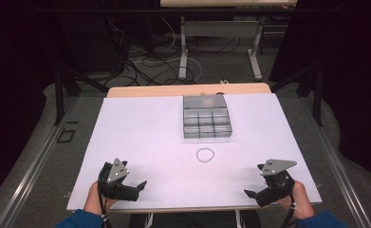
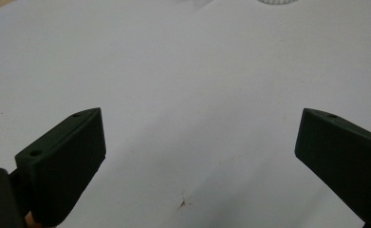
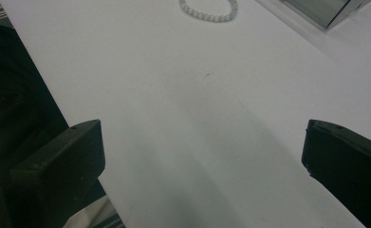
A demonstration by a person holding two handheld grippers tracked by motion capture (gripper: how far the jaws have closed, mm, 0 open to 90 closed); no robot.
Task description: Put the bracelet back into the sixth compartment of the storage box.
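While both rest low at the near edge of the white tabletop [image 1: 140, 128], the two tongs hold nothing. Left tongs [image 1: 136, 186]: one, jaws spread wide, pointing right and slightly forward; in the left gripper view they [image 2: 199, 142] stand far apart over bare white surface with a small brown mark [image 2: 183, 204] between them. Right tongs [image 1: 253, 186]: one, jaws likewise spread wide, pointing left toward the middle; in the right gripper view they [image 3: 202, 152] frame bare tabletop, with the near table edge and dark floor at the left jaw.

Hands: two. Left hand [image 1: 97, 197] grips its tool from behind, blue sleeve [image 1: 78, 219] entering at the bottom. Right hand [image 1: 298, 199] does the same, blue sleeve [image 1: 321, 220] at the bottom right. Each tool carries one grey three-cornered plate on top.

Bead bracelet [image 1: 205, 155]: one, pale, lying flat as a closed ring on the tabletop, about midway between the two tongs and farther out, well apart from both; cut off at the top of the left gripper view [image 2: 276, 2], nearly whole in the right gripper view [image 3: 208, 13].

Organizer box [image 1: 207, 117]: one, clear plastic, divided into small compartments, just beyond the bracelet; exact compartment count hard to make out. A reddish item in its far section is too blurred to identify. Only a corner of the box [image 3: 323, 9] enters the right gripper view.

Beyond the tabletop: cables [image 1: 145, 61] on the floor and a second table frame [image 1: 221, 33].
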